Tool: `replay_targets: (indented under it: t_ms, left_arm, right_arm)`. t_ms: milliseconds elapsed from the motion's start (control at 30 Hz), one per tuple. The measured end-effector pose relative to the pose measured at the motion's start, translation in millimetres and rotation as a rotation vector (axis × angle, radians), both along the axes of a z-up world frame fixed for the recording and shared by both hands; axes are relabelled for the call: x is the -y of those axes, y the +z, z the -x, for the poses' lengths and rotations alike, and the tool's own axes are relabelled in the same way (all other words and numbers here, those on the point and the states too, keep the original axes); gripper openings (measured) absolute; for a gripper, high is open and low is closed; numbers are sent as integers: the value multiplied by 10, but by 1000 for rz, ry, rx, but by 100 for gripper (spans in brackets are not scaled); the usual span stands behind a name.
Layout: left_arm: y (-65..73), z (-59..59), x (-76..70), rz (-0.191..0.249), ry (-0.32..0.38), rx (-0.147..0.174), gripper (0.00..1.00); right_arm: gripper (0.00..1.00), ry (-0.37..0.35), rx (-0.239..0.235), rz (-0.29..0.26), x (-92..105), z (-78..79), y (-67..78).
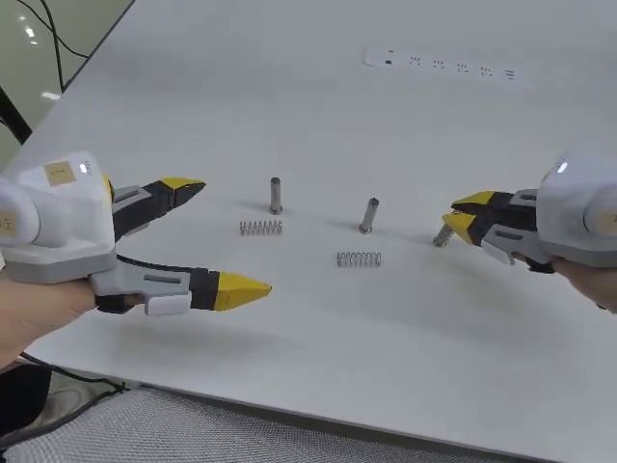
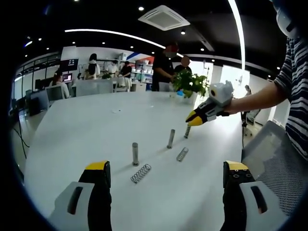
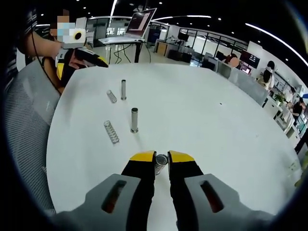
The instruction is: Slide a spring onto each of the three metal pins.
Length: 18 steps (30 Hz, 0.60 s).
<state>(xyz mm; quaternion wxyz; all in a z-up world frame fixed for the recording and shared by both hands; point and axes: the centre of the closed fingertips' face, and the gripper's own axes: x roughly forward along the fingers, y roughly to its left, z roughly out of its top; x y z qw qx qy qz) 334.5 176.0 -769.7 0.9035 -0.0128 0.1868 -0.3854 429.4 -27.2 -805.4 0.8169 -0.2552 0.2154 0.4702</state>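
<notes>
Two bare metal pins stand upright on the white table. One loose spring lies in front of the left pin, another in front of the middle pin. My right gripper is shut on a third spring, which tilts with its lower end at the table; whether a pin sits inside it I cannot tell. The right gripper view has that spring's end between the yellow tips. My left gripper hovers open and holds nothing, left of the pins and springs.
A white power strip lies at the far side of the table. The table's front edge runs close to me, with a mesh chair below it. Dark cables hang off the far left corner. People stand in the office behind.
</notes>
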Motion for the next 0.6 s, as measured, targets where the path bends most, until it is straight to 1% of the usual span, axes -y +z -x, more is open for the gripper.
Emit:
replay_targets:
  t_ms: [33,67,133,167,200,300,367,600]
  left_arm:
    - [3,-2,-1,0,1,2,97]
    - [4,-3,-1,1,1,2,97]
    - [6,-2,5,3,-1,-1,96]
    - [11,-4,9,4,-1,1,96]
    - [15,-4,10,4,-1,2,96]
    - [20,-4,12,8,-1,2,96]
    - [24,-2,18,15,-2,1,96]
    - [22,3,50,13,-12,-1,96]
  right_arm:
    - [12,0,-5,-2,-4,0,-12]
    - [12,2,-24,-7,-12,13,-36]
    - [12,10,-26,9,-3,19,-67]
    - [12,9,-24,5,-4,16,-62]
    - [12,-1,-34,-7,-2,11,-53]
    - [12,-1,-31,-6,4,5,-51]
    - [12,-3,-37,-12,3,9,-52]
    - [14,-19,-60,-40,-2,11,-37]
